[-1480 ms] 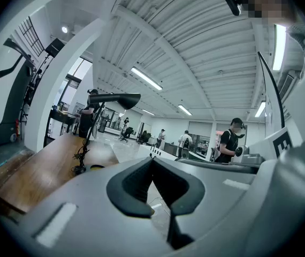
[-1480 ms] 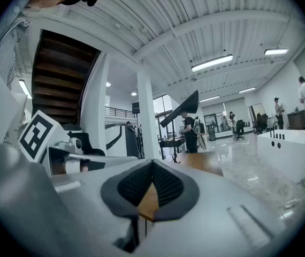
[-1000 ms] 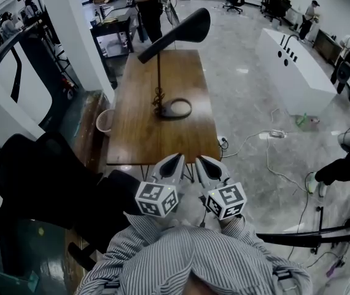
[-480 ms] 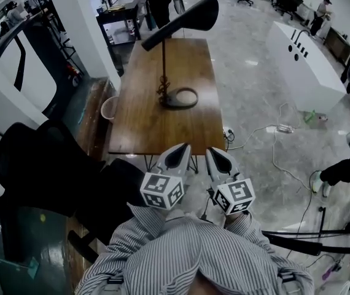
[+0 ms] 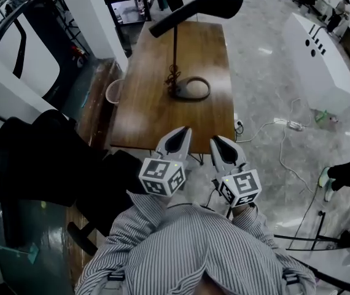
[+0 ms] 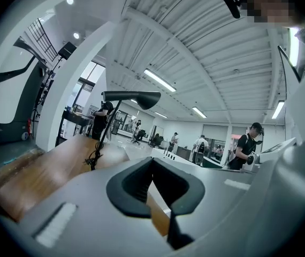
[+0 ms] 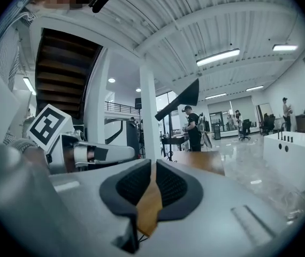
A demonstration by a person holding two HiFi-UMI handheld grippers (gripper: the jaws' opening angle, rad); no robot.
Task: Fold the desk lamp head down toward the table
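The black desk lamp stands on the wooden table [image 5: 144, 109]: its long head [image 5: 206, 5] is raised and tilted, on a thin pole [image 5: 175, 60] above a ring base [image 5: 191, 89]. Both grippers hover side by side at the table's near edge, well short of the lamp. My left gripper [image 5: 184, 132] is shut and empty. The jaws of my right gripper [image 5: 217, 141] are opening by a narrow slit, with nothing between them. The left gripper view shows the lamp head [image 6: 134, 97] over the table [image 6: 45, 170]. The right gripper view has the lamp head [image 7: 182, 101] ahead.
A black office chair [image 5: 34, 158] stands left of me. A small pale bin [image 5: 113, 92] sits by the table's left side. A white counter [image 5: 319, 54] stands to the right, with cables and a power strip [image 5: 288, 125] on the floor. People work in the background.
Both grippers have moved forward to the table's near edge, and the lamp now looks closer. The lamp itself has not moved.
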